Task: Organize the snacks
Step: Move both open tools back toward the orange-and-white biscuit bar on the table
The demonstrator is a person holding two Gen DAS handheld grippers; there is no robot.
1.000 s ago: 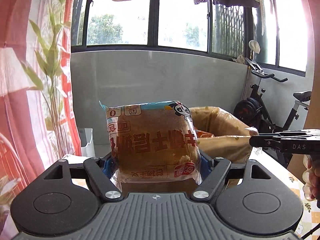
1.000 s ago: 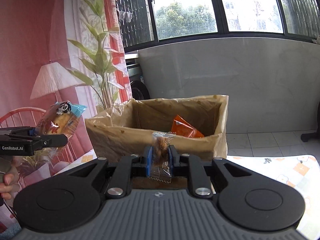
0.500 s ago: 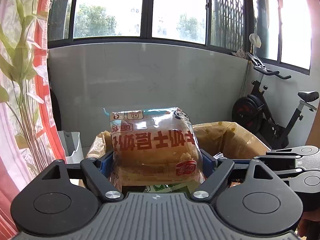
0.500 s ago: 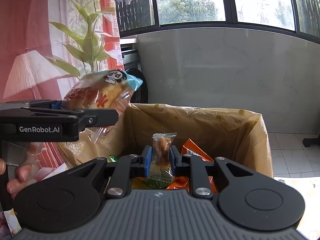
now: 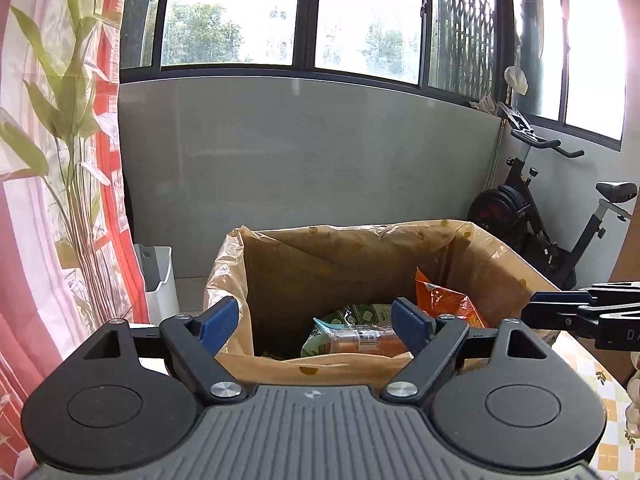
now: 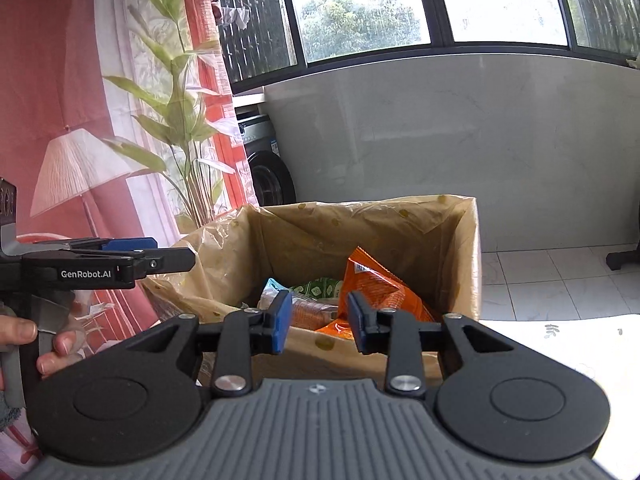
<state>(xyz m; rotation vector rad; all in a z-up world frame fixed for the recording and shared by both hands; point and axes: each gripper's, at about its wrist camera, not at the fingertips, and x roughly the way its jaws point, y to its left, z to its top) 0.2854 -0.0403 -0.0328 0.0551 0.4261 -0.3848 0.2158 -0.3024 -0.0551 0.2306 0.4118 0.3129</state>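
A cardboard box (image 5: 516, 264) lined with a clear plastic bag stands just ahead of both grippers. Inside lie an orange snack bag (image 5: 442, 300), a green packet (image 5: 352, 314) and the bread pack (image 5: 360, 338). My left gripper (image 5: 314, 322) is open wide over the near rim with nothing between its blue pads. My right gripper (image 6: 320, 322) hangs over the same box (image 6: 460, 240); its jaws are opening and nothing is between them. In the right wrist view the orange bag (image 6: 376, 284) and the bread pack (image 6: 308, 308) show beyond the pads. The small clear-wrapped snack is not visible.
The left gripper (image 6: 160, 256) and the hand (image 6: 44, 344) holding it sit at the left of the right wrist view; the right gripper (image 5: 560, 308) enters the left wrist view from the right. An exercise bike (image 5: 540, 216), a white bin (image 5: 158, 280) and a patterned tablecloth (image 5: 600, 372) surround the box.
Both grippers have moved up over the box. The left let go of the bread pack, which now lies inside. The right jaws parted and the small wrapped snack left them.
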